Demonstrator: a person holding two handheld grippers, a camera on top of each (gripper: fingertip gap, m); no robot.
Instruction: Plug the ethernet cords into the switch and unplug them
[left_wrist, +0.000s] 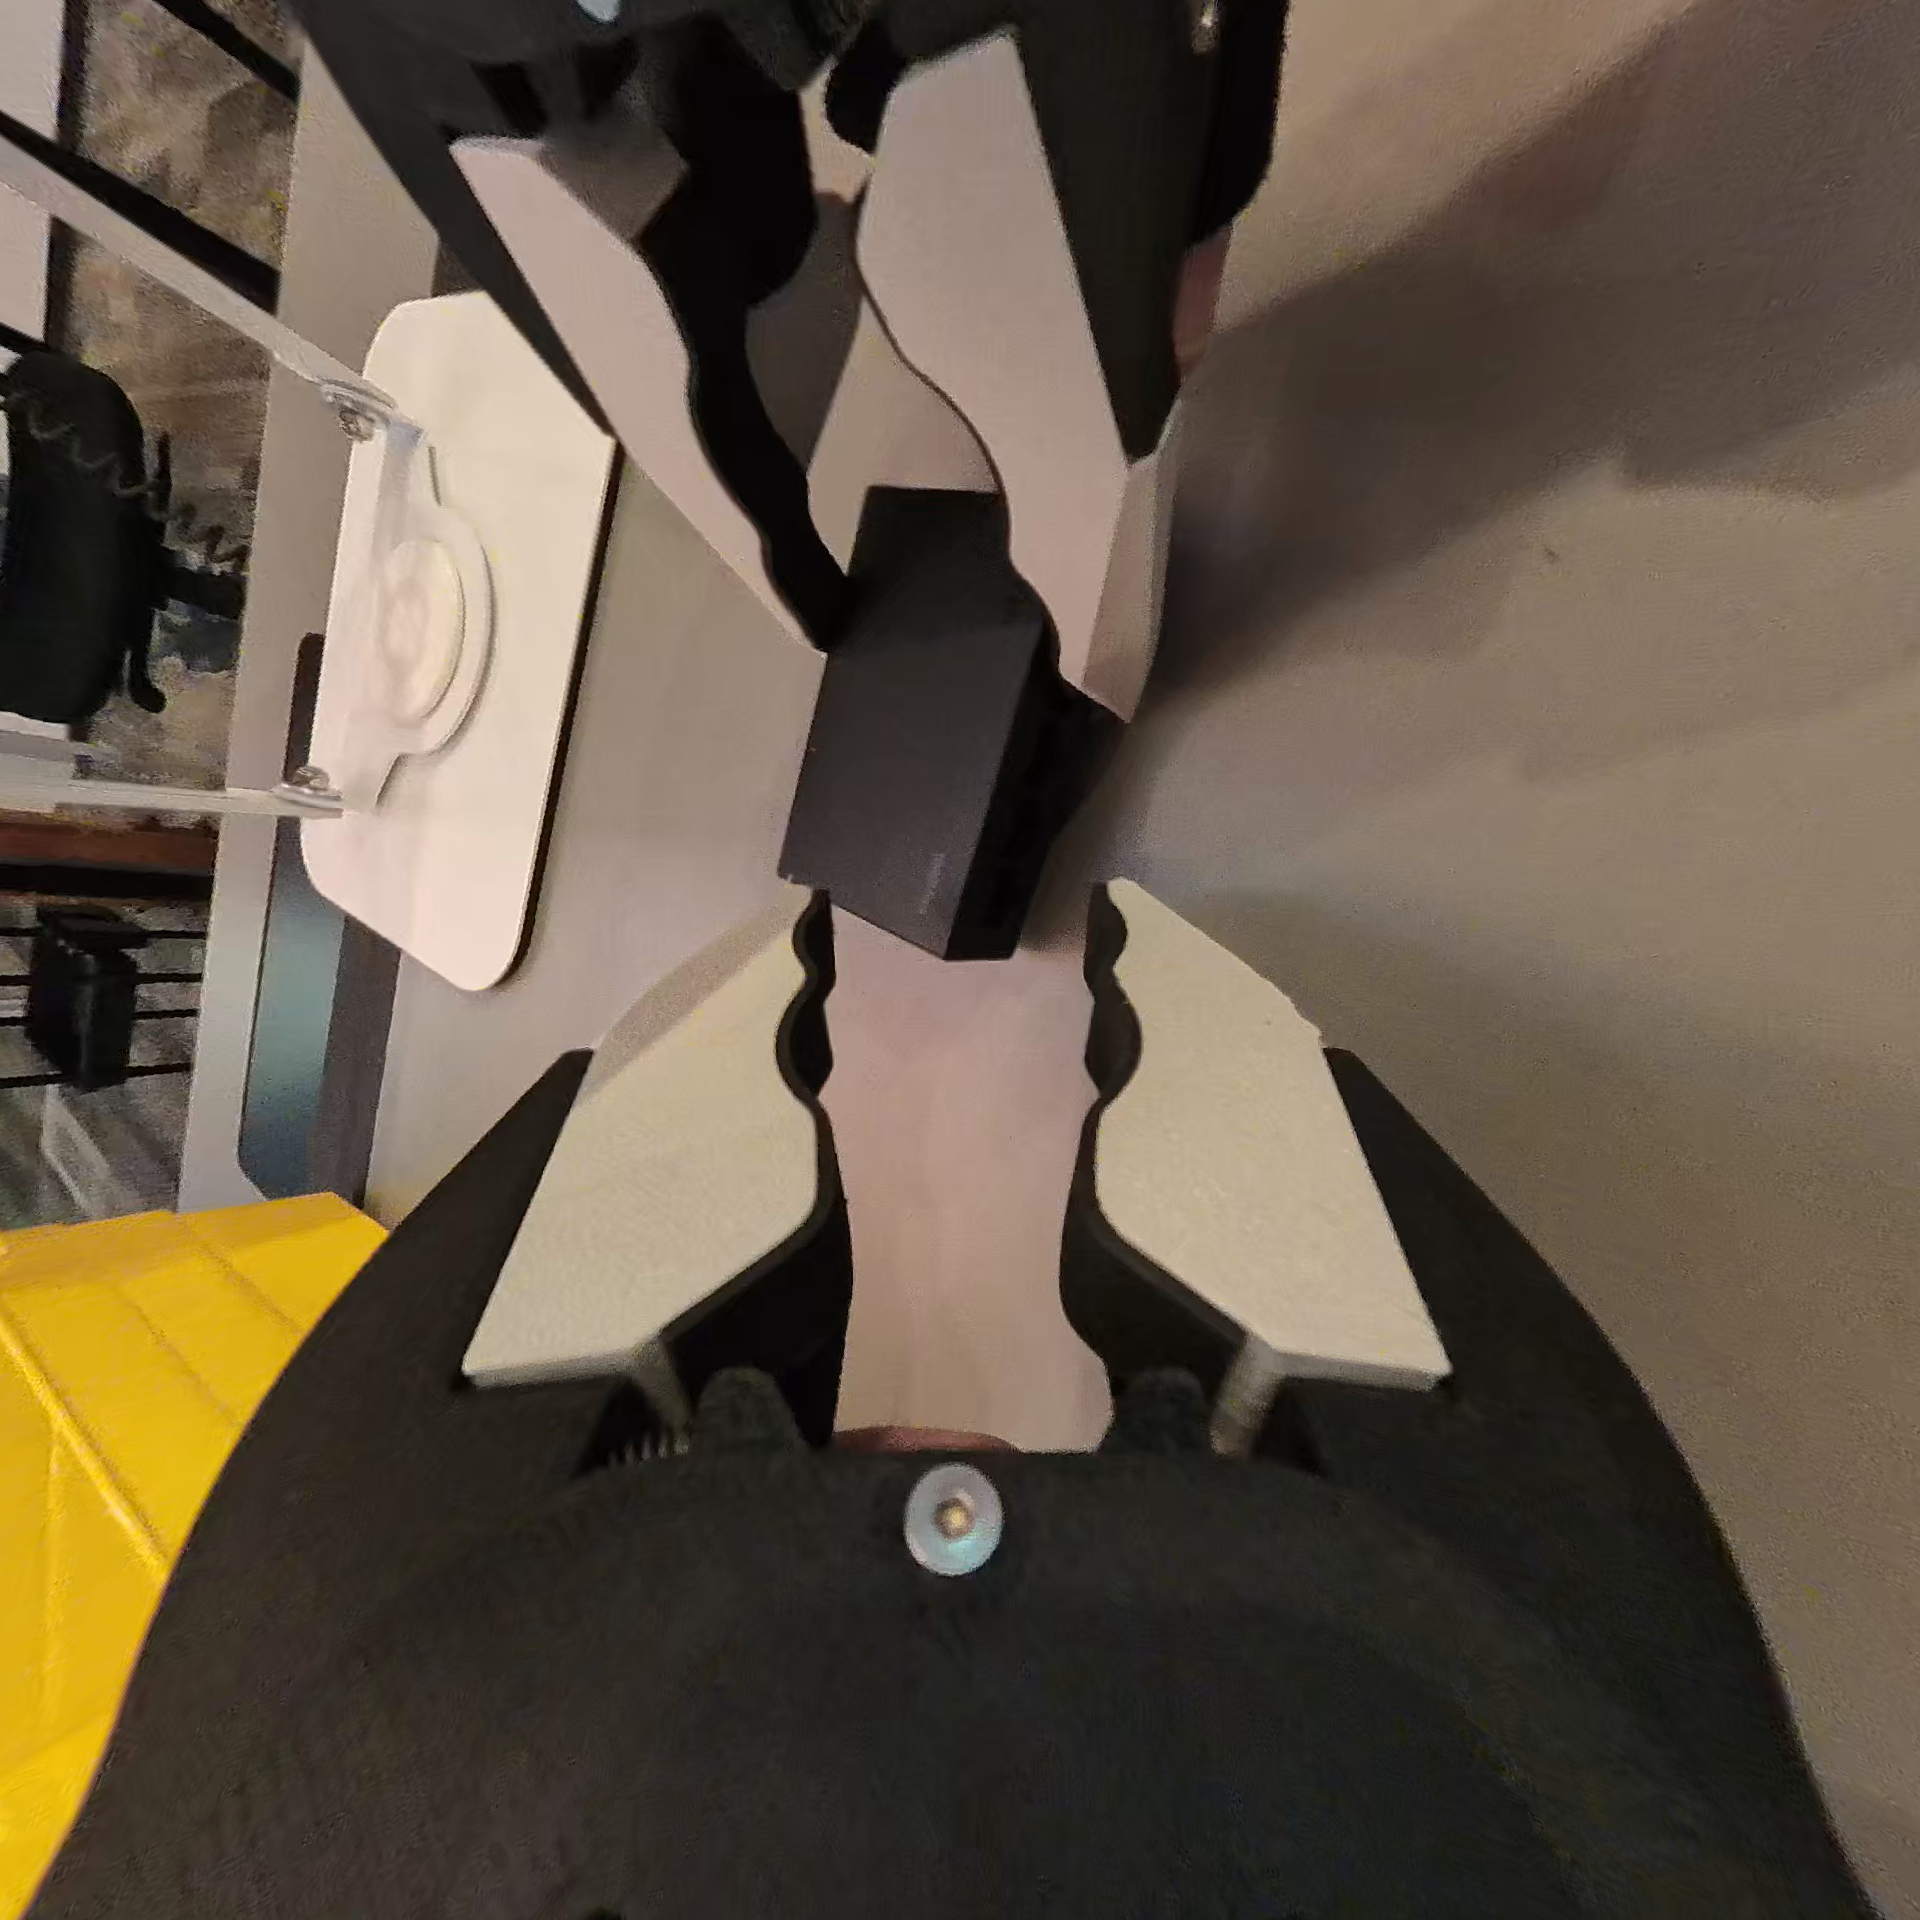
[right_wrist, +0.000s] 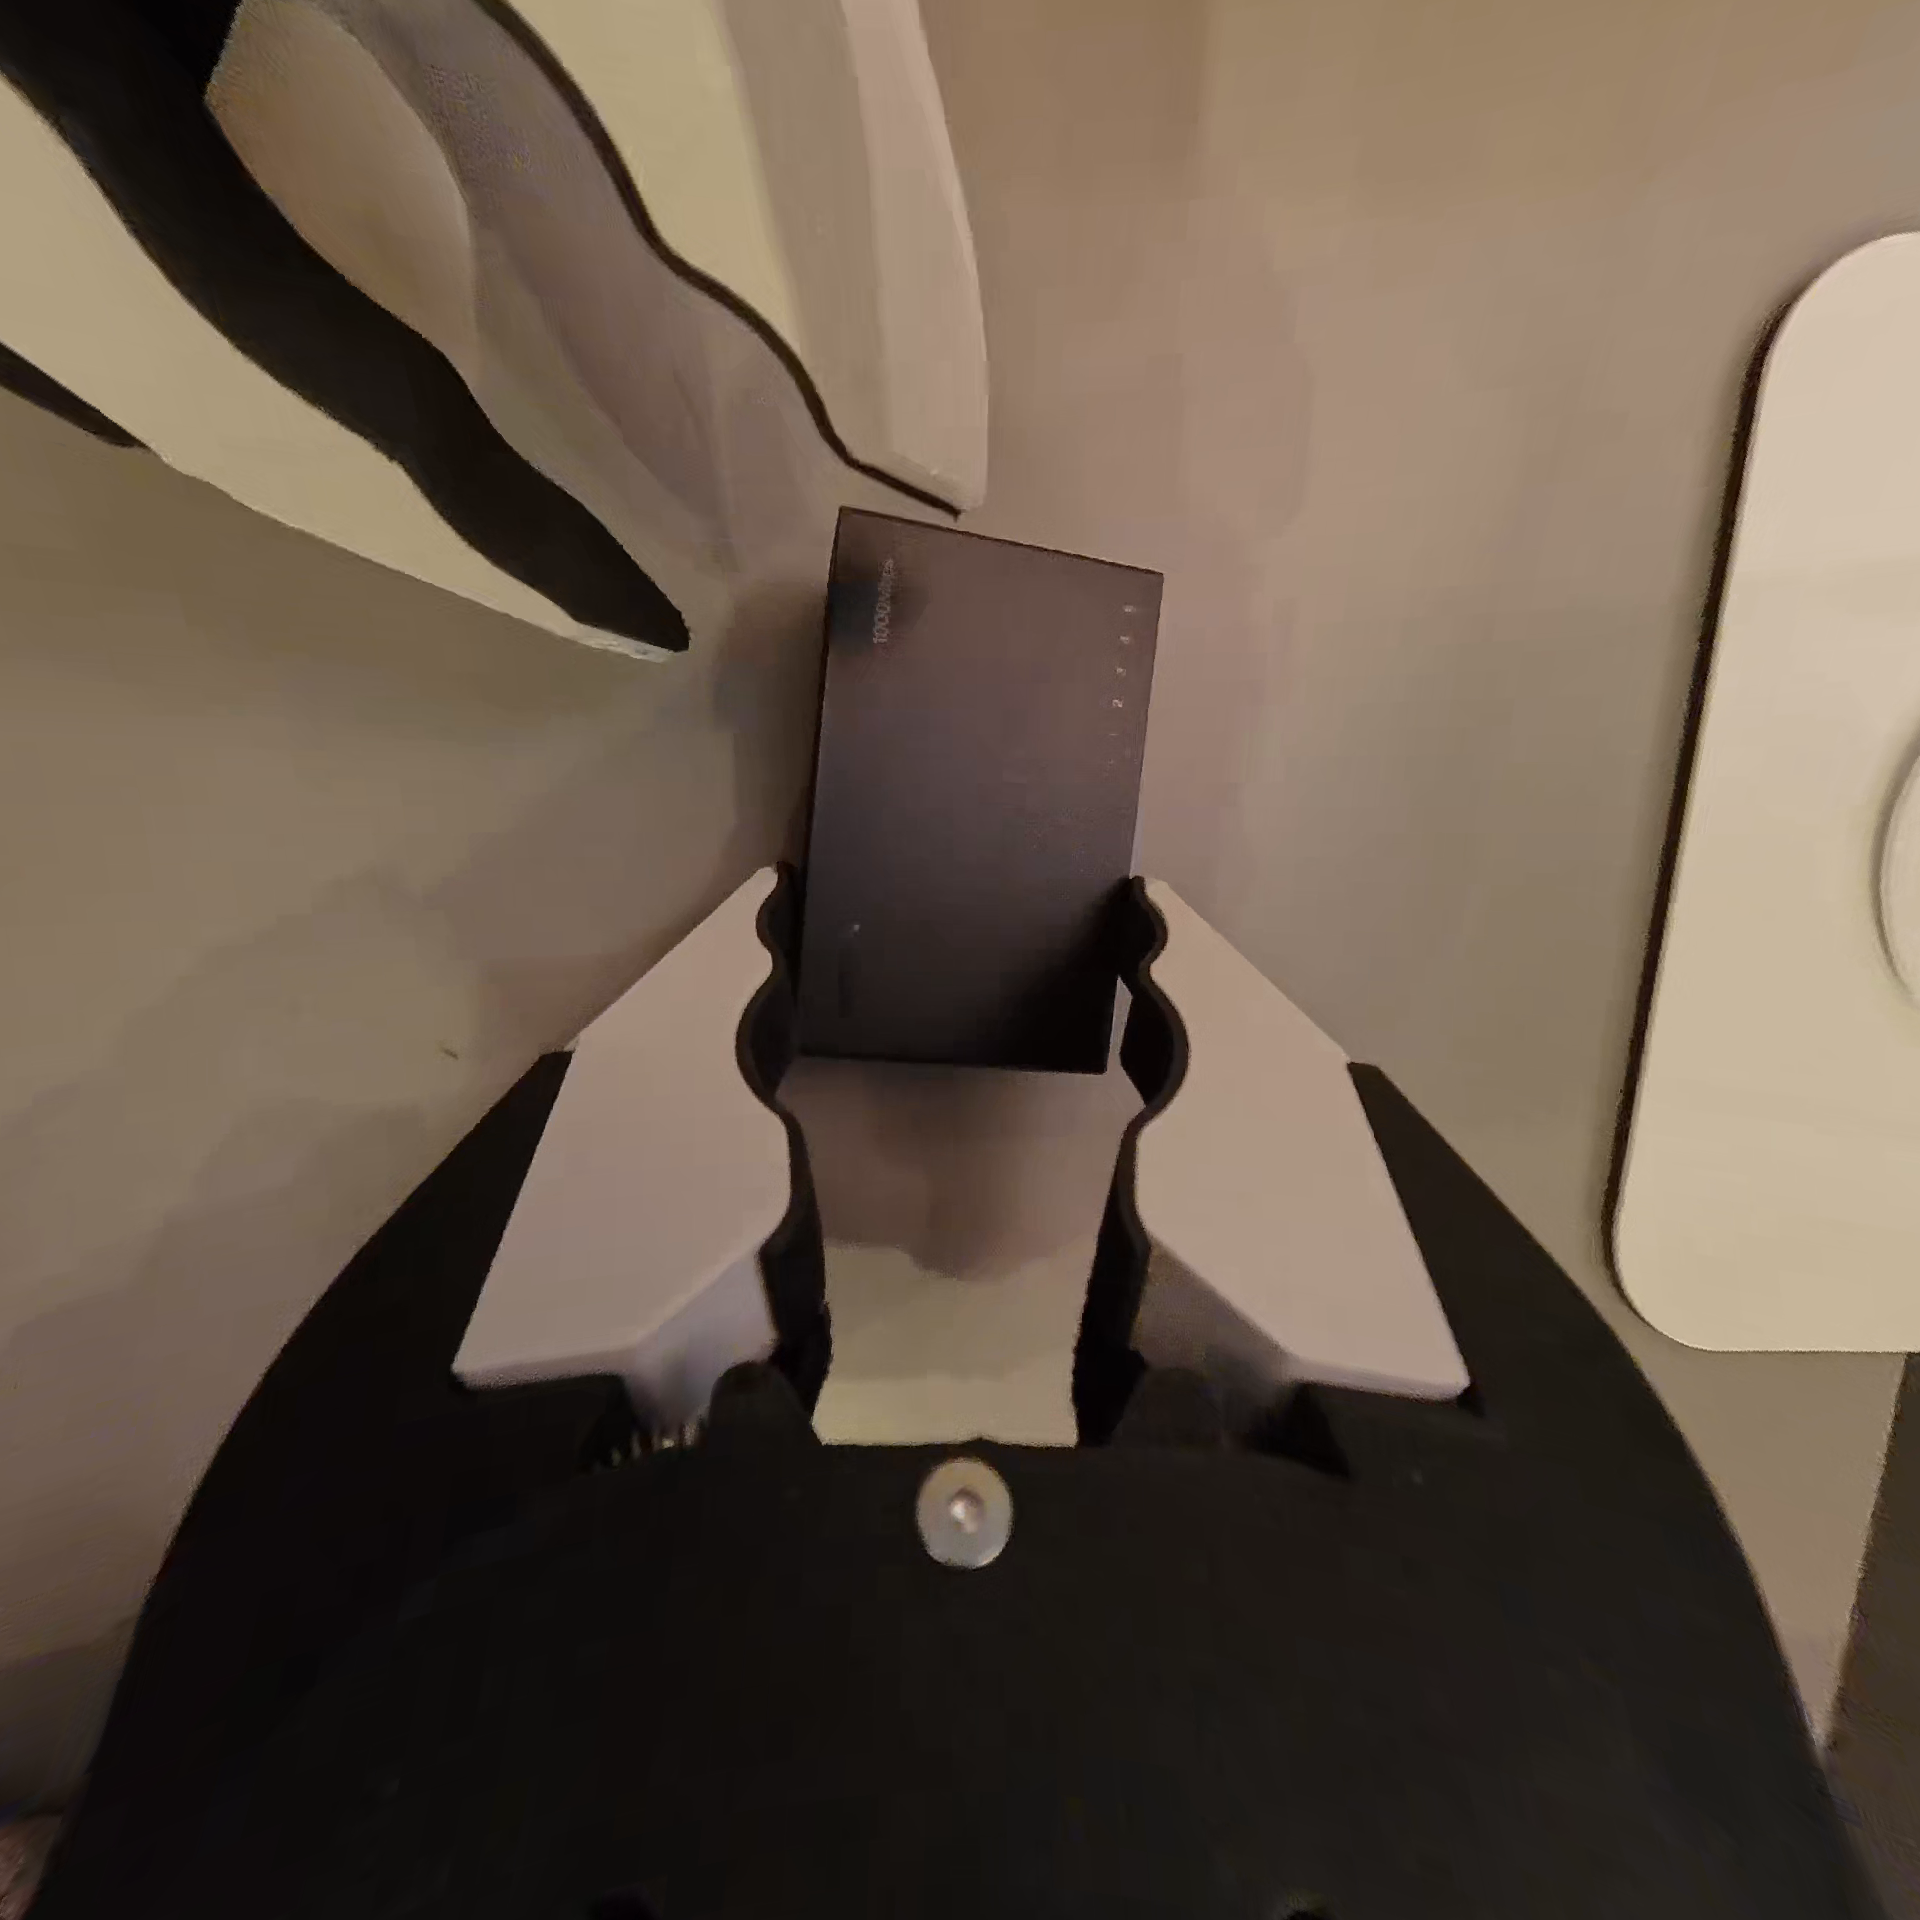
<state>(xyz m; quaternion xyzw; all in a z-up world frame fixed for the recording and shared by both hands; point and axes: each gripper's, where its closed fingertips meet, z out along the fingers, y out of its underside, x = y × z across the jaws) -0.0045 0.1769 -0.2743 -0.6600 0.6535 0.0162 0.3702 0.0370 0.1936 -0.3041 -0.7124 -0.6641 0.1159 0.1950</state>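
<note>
On table (right_wrist: 312, 831): one switch (right_wrist: 977, 800) (black); right gripper (right_wrist: 956, 914) clasps it.

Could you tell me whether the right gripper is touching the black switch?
Touching: the right wrist view shows the right gripper closed around the near end of the switch, with both fingers against its sides and no gap.

A plain matte white tabletop (left_wrist: 1558, 727) is lit pretty warm, with soft shadows thrown across it. A white rounded-corner rectangular board (left_wrist: 468, 644) is laid on it, with a clear plastic bracket (left_wrist: 416, 582) bolted on. Past the edge, black metal shelving (left_wrist: 104, 997) and a yellow plastic bin (left_wrist: 125, 1455) can be made out.
</note>
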